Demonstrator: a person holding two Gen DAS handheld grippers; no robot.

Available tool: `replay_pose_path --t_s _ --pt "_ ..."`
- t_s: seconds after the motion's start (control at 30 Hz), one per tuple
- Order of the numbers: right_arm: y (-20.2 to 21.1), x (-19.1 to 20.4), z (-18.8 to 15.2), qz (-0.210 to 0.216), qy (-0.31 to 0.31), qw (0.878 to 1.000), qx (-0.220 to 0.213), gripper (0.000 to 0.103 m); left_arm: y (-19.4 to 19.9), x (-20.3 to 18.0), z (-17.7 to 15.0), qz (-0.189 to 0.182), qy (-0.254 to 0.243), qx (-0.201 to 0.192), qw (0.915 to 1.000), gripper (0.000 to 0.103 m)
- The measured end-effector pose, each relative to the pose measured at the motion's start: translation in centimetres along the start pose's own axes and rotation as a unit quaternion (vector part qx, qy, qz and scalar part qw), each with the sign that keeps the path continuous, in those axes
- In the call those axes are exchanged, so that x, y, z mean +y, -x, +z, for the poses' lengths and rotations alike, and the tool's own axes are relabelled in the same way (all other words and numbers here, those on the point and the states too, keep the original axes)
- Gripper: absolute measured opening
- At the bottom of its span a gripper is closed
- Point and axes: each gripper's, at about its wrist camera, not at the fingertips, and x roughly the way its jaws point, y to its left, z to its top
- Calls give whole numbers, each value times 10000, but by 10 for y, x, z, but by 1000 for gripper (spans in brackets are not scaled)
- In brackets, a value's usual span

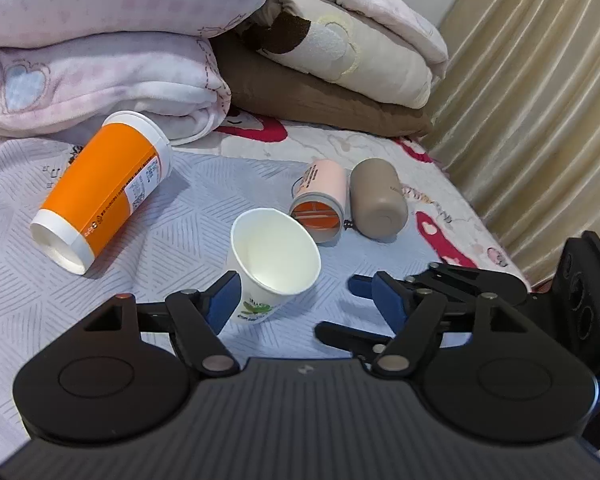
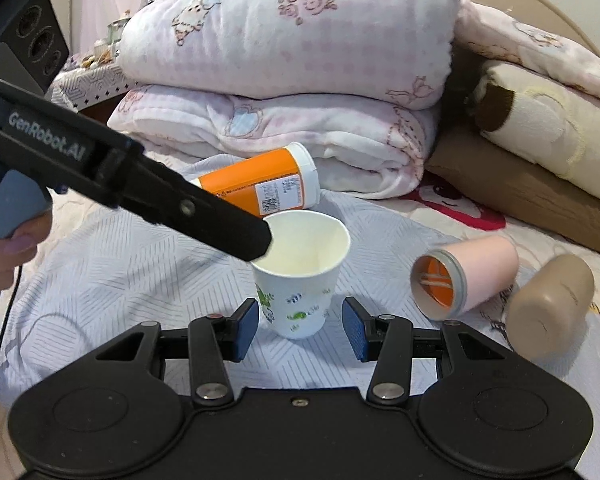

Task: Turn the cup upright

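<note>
A white paper cup (image 1: 274, 264) with a green print stands mouth up on the bedspread, empty; it also shows in the right wrist view (image 2: 300, 276). My left gripper (image 1: 306, 300) is open, and its left blue pad (image 1: 222, 304) sits beside the cup's lower wall. In the right wrist view the left gripper's black finger (image 2: 204, 216) reaches over the cup's rim. My right gripper (image 2: 300, 330) is open, its pads on either side of the cup's base, apart from it. The right gripper also shows in the left wrist view (image 1: 400, 312).
An orange-and-white cup (image 1: 104, 188) lies on its side at the left. A pink cylinder (image 1: 322, 200) and a brown bottle (image 1: 378, 204) lie on their sides to the right. Folded blankets (image 1: 100, 60) and pillows (image 1: 340, 92) are stacked behind. A curtain (image 1: 540, 100) hangs at the right.
</note>
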Motion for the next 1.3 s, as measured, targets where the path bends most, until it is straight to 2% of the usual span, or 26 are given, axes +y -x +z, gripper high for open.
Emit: replay_pose_path --t_s 0.13,0.2,0.27,0.33,0.47,0.5,0.6,0.83,1.0,1.1,1.2,1.27,1.3 --pt "14 -3 -10 -73 -186 9998 -2 52 11 -8 -5 190 -39 32 9998 72" --pt "24 -3 -12 -122 -257 9996 -36 52 19 -10 -6 281 120 172 9994 74" --pt "32 -4 -13 -75 -399 9991 -96 52 28 -17 -6 547 109 286 9980 77" --pt "43 -3 -13 -80 -520 9986 -60 52 40 -29 -6 837 -31 291 9961 85" --pt "73 9 -6 -228 -297 9991 -184 52 62 -56 -4 1409 -314 425 9886 88" --pt "81 12 -4 -269 -228 9991 -230 52 68 -62 -3 1463 -353 401 9878 91" --pt "104 15 2 -330 -94 9988 -351 52 87 -82 0 1508 -433 258 9873 91" --pt "159 6 4 -479 -436 9957 -663 52 123 -120 -4 1631 -482 165 9853 96" --pt "199 2 3 -485 -842 9939 -515 54 146 -134 -17 1890 -453 239 9806 99" --pt "219 5 3 -623 -896 9927 -520 58 161 -138 -23 2221 -387 182 9741 100" --pt "237 11 4 -798 -943 9906 -584 68 175 -142 -27 2456 -293 52 9689 102" --pt "247 12 4 -916 -1140 9870 -670 88 183 -144 -29 2514 -231 -8 9676 102" --pt "251 12 4 -999 -1286 9842 -692 94 188 -146 -31 2579 -208 -47 9659 102"
